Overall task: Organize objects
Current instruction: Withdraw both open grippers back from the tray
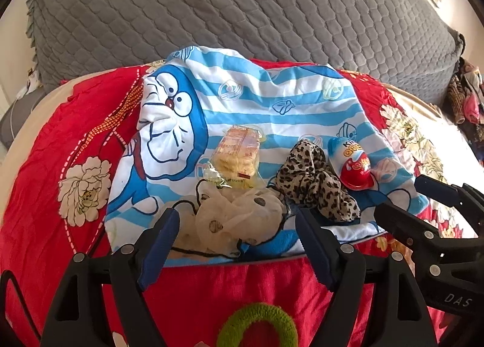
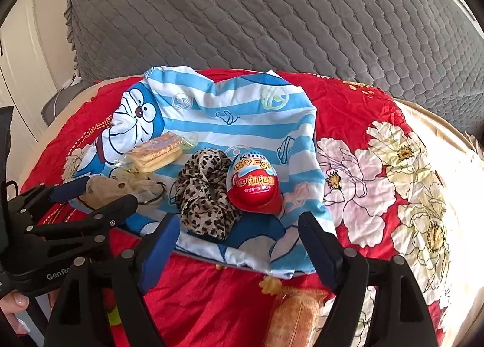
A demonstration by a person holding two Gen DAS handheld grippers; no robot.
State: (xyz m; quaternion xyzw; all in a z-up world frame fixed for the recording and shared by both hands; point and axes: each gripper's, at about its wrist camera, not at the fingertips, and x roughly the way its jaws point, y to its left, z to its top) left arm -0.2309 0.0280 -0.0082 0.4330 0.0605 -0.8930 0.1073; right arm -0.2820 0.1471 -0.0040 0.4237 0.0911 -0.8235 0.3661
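A grey quilted sofa (image 1: pixel 242 8) fills the far side. Nearer, a red floral sheet (image 2: pixel 378 165) carries a blue-striped cartoon cloth (image 1: pixel 257 105) holding biscuits (image 1: pixel 239 153), a leopard scrunchie (image 2: pixel 205 192), cream scrunchie (image 1: pixel 242 217) and toy egg (image 2: pixel 254 183). Left gripper (image 1: pixel 236 244) and right gripper (image 2: pixel 239 244) gape wide, empty.

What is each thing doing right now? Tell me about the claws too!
Left claw: open, holding nothing.
Right claw: open, holding nothing.
Egg toy: closed, lying on the striped cloth.
Biscuit pack: sealed, lying flat.
Leopard scrunchie: bunched up beside the egg.
Cream scrunchie: crumpled, on the cloth.
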